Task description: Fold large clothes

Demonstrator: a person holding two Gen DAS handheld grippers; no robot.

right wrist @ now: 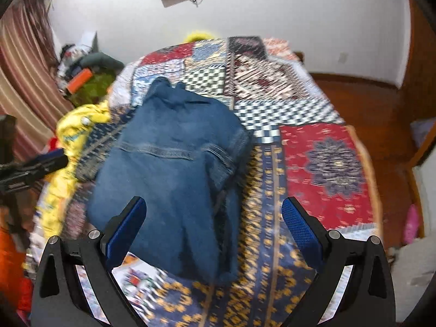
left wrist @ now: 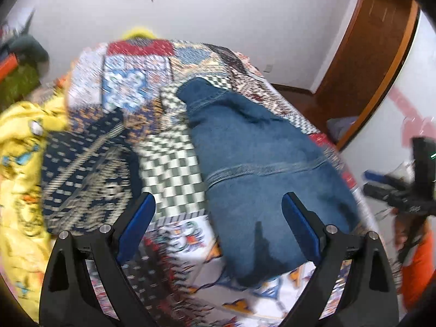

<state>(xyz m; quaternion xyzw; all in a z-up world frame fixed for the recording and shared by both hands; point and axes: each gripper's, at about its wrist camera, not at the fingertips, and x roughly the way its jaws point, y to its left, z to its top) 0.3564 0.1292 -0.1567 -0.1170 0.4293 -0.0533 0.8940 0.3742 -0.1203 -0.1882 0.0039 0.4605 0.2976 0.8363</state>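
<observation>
A blue denim jacket (left wrist: 261,169) lies folded lengthwise, back side up, on a patchwork bedspread (left wrist: 169,160). It also shows in the right wrist view (right wrist: 177,163), with its collar end at the far side. My left gripper (left wrist: 219,204) is open and empty, held above the near left part of the jacket. My right gripper (right wrist: 214,208) is open and empty, held above the jacket's near right edge. Neither gripper touches the cloth. Both views are motion-blurred.
A yellow printed garment (left wrist: 24,163) lies bunched on the bed's left side, also in the right wrist view (right wrist: 73,130). Clutter (right wrist: 87,73) sits by the striped curtain (right wrist: 24,76). Wooden floor (right wrist: 381,103) and a door (left wrist: 365,49) lie to the right. A dark stand (left wrist: 403,193) is nearby.
</observation>
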